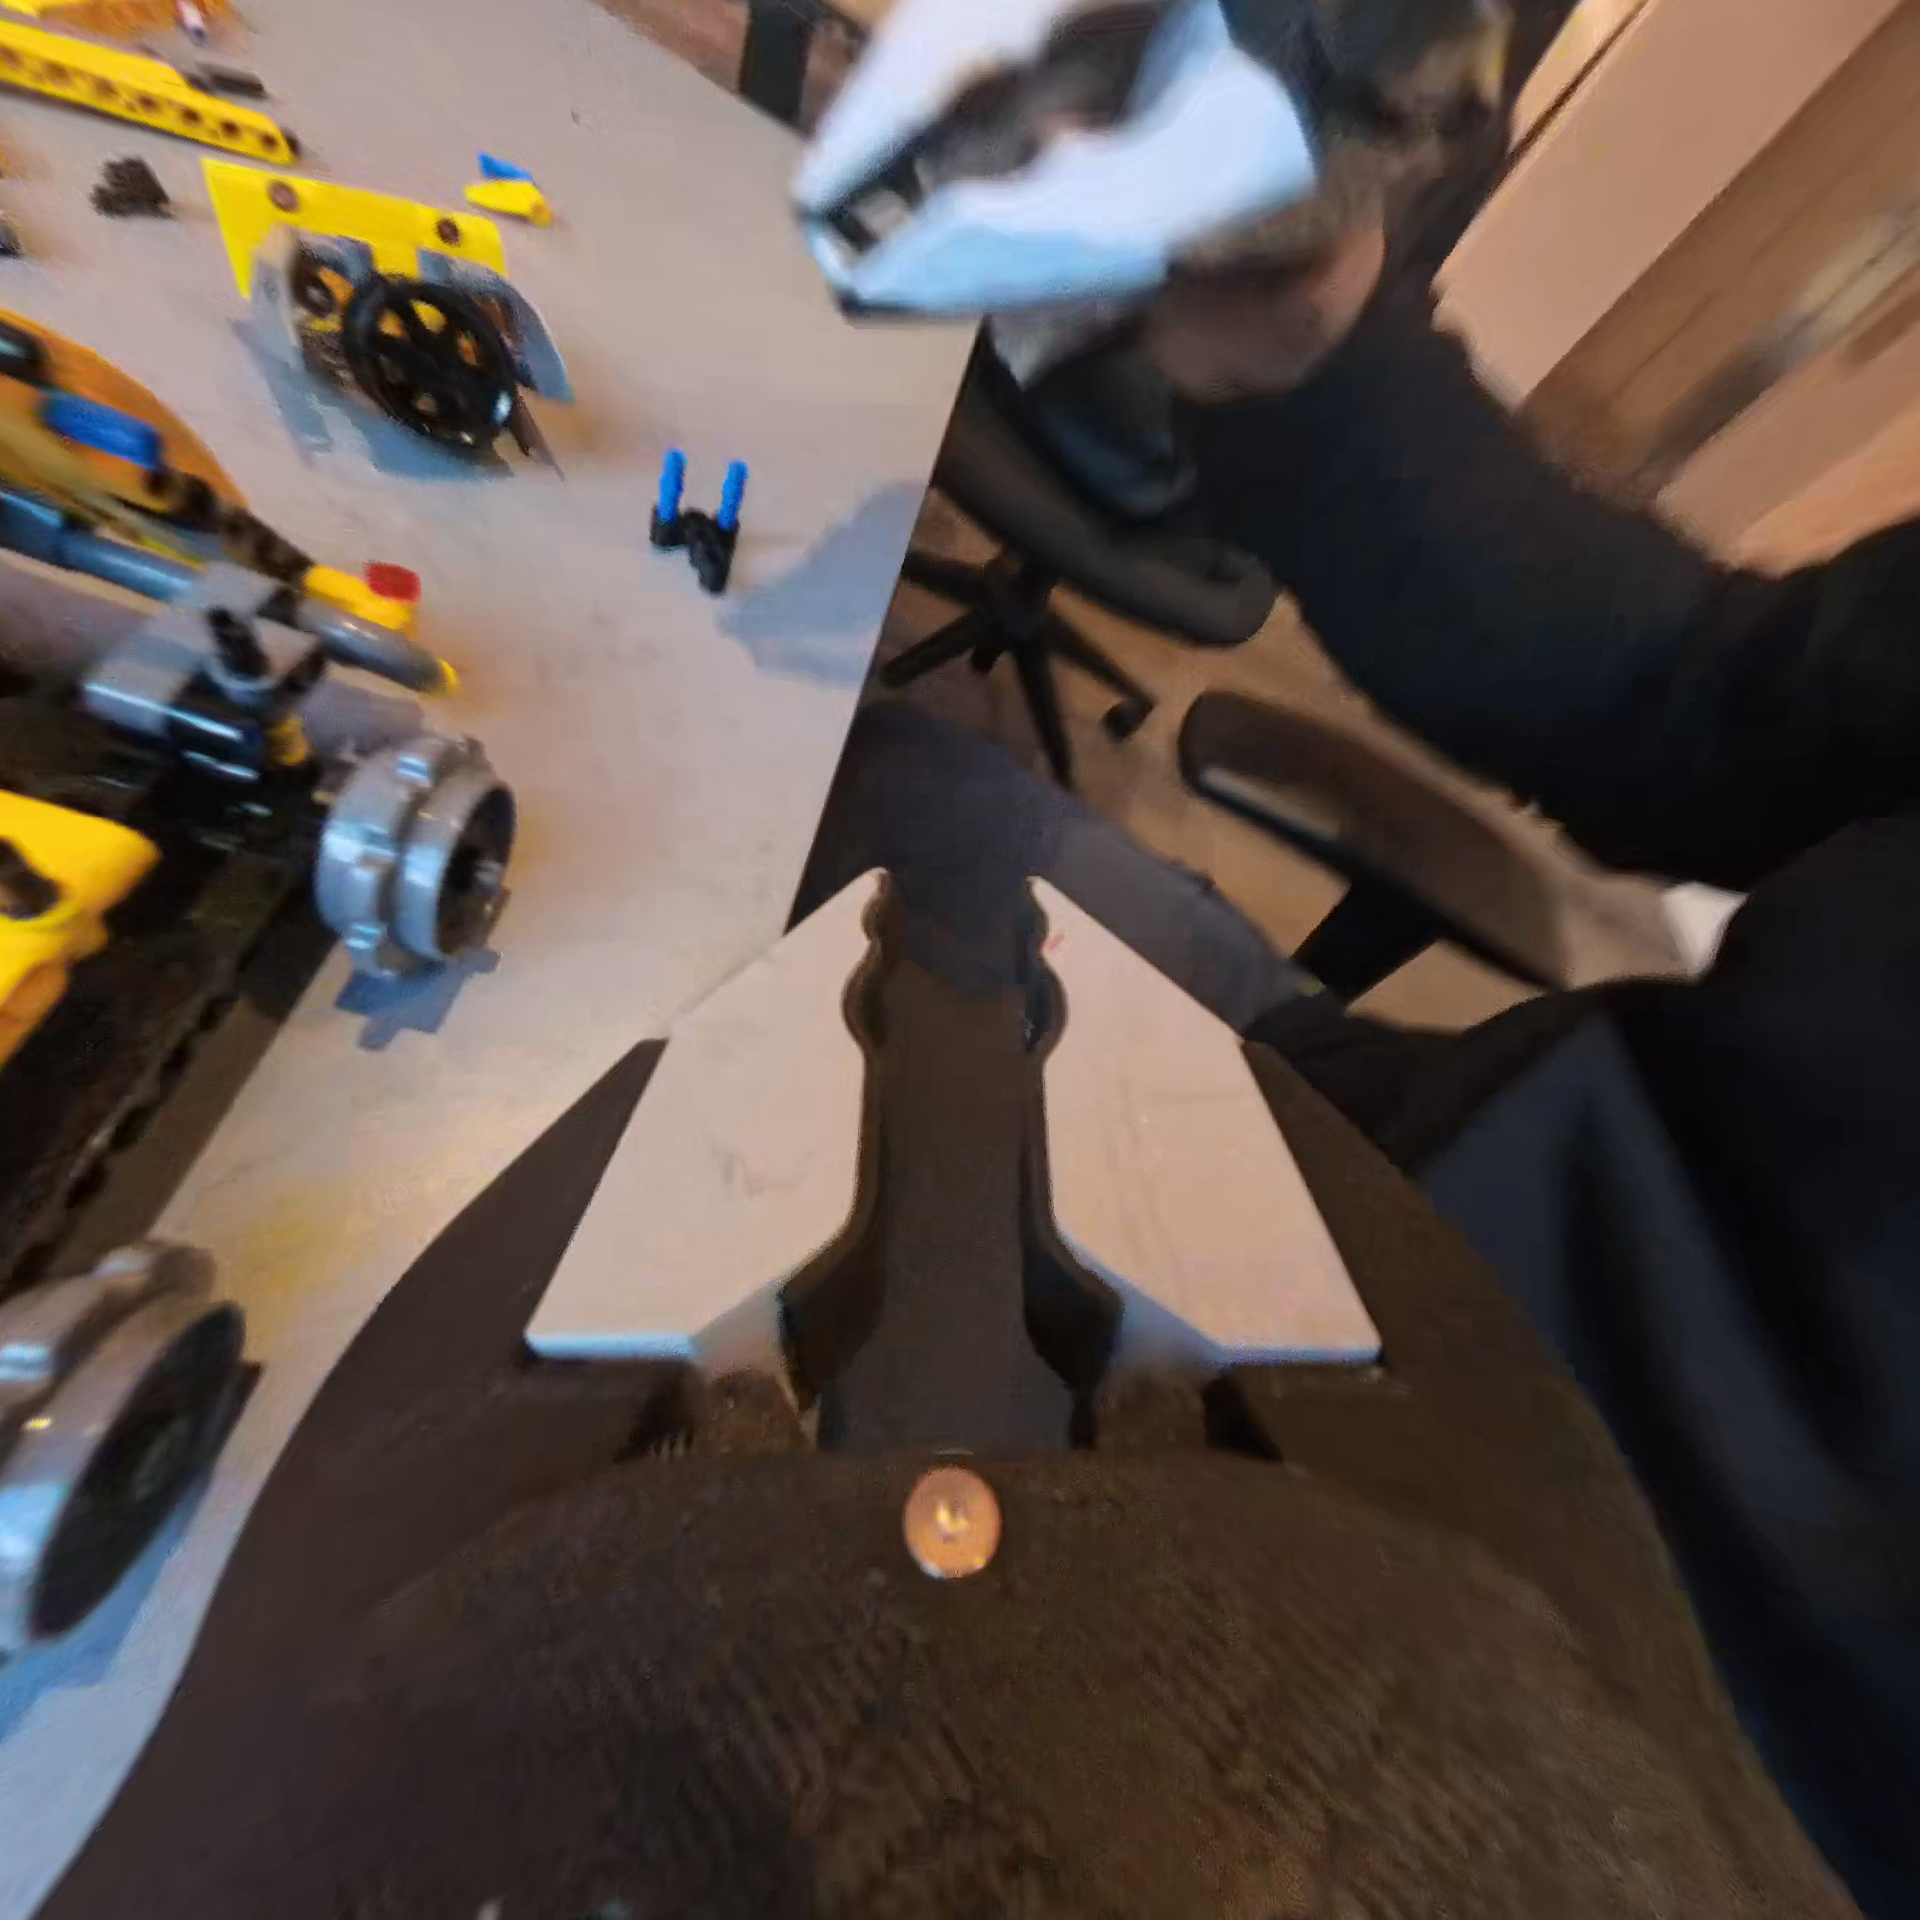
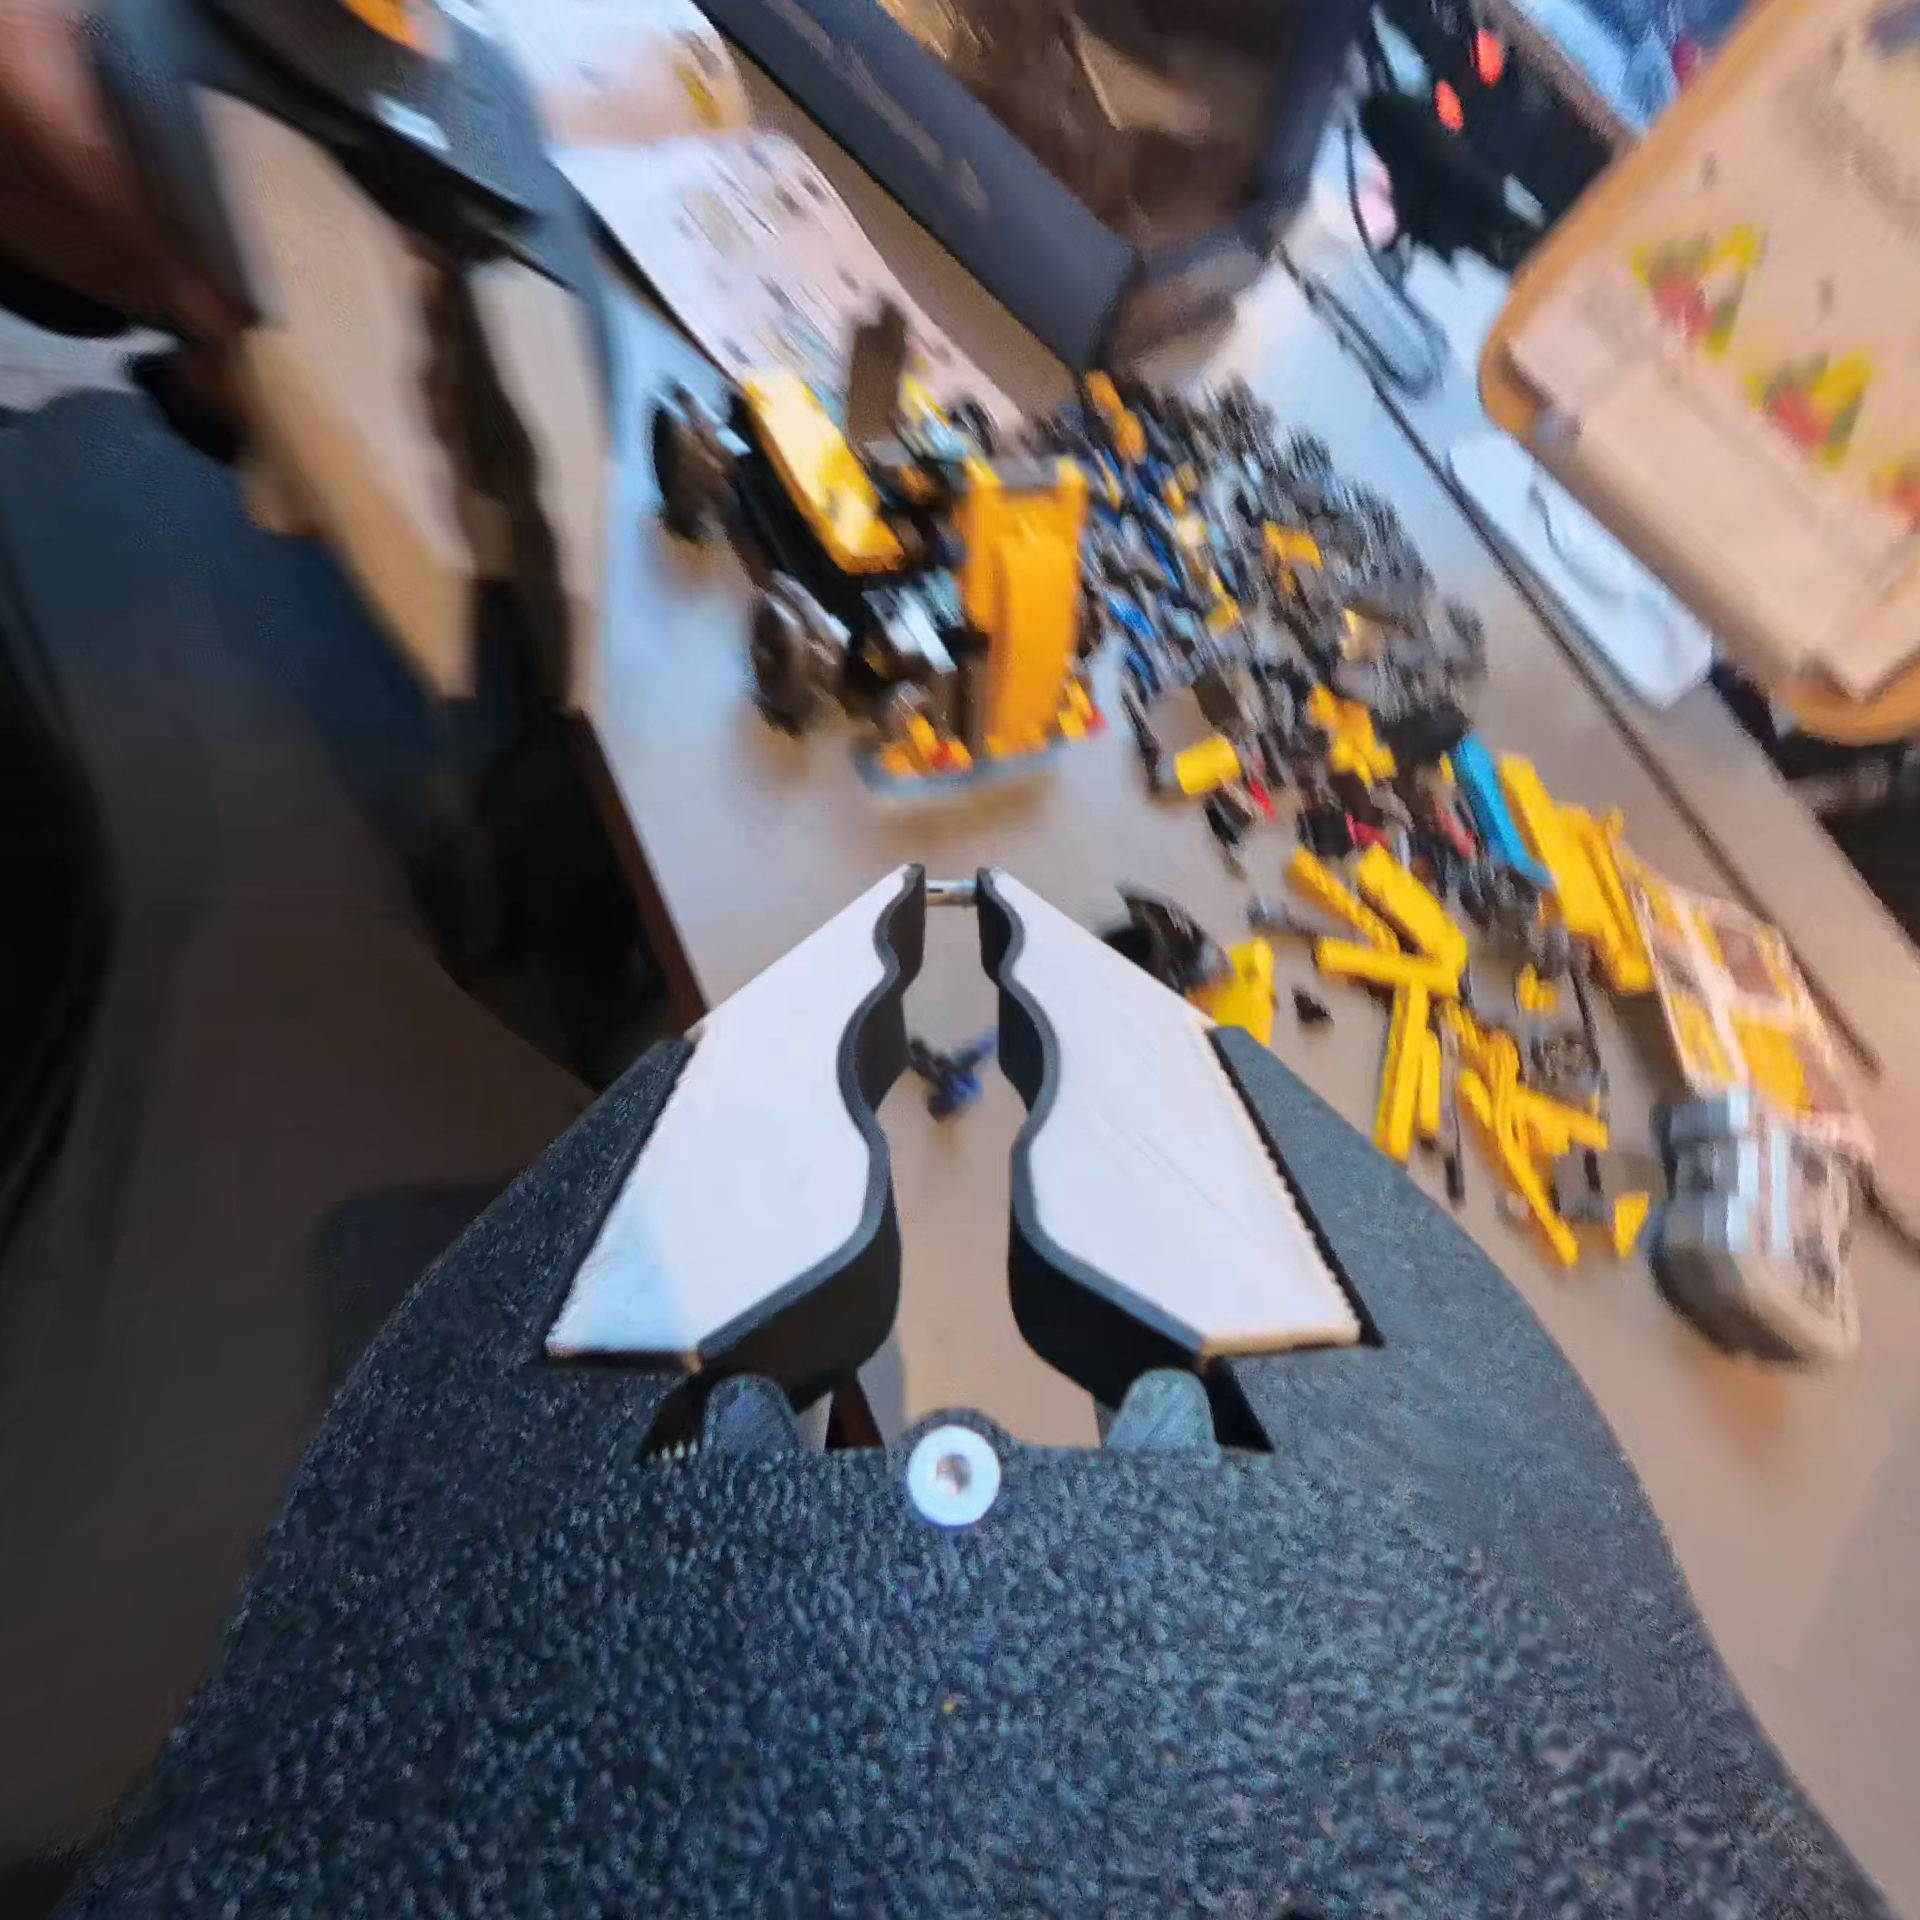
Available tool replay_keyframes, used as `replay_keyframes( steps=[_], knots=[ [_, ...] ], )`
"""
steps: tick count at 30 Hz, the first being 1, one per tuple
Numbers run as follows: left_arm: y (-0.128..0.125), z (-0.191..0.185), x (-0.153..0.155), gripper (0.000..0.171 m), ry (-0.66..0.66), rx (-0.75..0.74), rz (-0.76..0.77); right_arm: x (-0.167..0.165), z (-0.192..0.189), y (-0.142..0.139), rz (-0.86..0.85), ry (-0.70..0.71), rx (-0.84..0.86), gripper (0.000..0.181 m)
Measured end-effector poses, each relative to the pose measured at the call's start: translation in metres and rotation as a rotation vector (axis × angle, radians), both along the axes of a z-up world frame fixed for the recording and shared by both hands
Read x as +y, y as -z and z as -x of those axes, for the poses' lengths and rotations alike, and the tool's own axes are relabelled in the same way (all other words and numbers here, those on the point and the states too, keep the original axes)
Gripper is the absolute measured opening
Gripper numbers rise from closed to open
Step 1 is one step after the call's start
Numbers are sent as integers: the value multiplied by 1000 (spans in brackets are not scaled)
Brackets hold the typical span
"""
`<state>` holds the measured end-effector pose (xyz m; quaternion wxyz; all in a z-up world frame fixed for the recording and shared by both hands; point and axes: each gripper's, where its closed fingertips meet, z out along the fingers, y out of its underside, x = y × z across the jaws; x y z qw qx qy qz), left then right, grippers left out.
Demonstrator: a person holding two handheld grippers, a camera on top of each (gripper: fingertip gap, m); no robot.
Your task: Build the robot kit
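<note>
My left gripper (image 1: 958, 906) is open and empty, its tips past the table's edge (image 1: 883, 582) above a person's dark trouser leg. My right gripper (image 2: 951, 891) is shut on a small grey piece (image 2: 951, 888) pinched at its fingertips, held above the table (image 2: 790, 852). The right gripper also shows as a white blur high in the left wrist view (image 1: 1039, 156). A small black connector with two blue pins (image 1: 701, 520) lies on the table near the edge; in the right wrist view (image 2: 951, 1065) it shows between the fingers, below the held piece.
A yellow and black brick vehicle (image 2: 935, 582) with grey wheel hubs (image 1: 416, 852) stands on the table. A yellow part with a black gear (image 1: 426, 343), a pile of loose parts (image 2: 1299, 623), yellow beams (image 2: 1455, 987), a booklet (image 2: 1745, 997) and a cardboard box (image 2: 1714, 312) lie around. An office chair (image 1: 1039, 603) stands beside the table. My right fingertips sit around 11 centimetres from my left ones.
</note>
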<state>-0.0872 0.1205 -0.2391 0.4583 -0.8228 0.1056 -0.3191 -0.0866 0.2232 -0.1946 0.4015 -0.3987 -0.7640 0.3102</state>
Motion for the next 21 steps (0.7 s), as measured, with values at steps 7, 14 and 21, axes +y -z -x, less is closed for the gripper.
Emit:
replay_keyframes(
  steps=[7, 14, 21],
  knots=[
    [-63, 6, 0, 24, 81, -449, 29, -88, -5, -41, -125, -211, 164, 9],
    [-92, -15, -8, 24, 189, -753, 73, -110, -4, -46, -201, -235, 214, 10],
    [-91, -21, -4, 22, 165, -728, 79, -114, -10, -46, -185, -217, 244, 9]
  ],
)
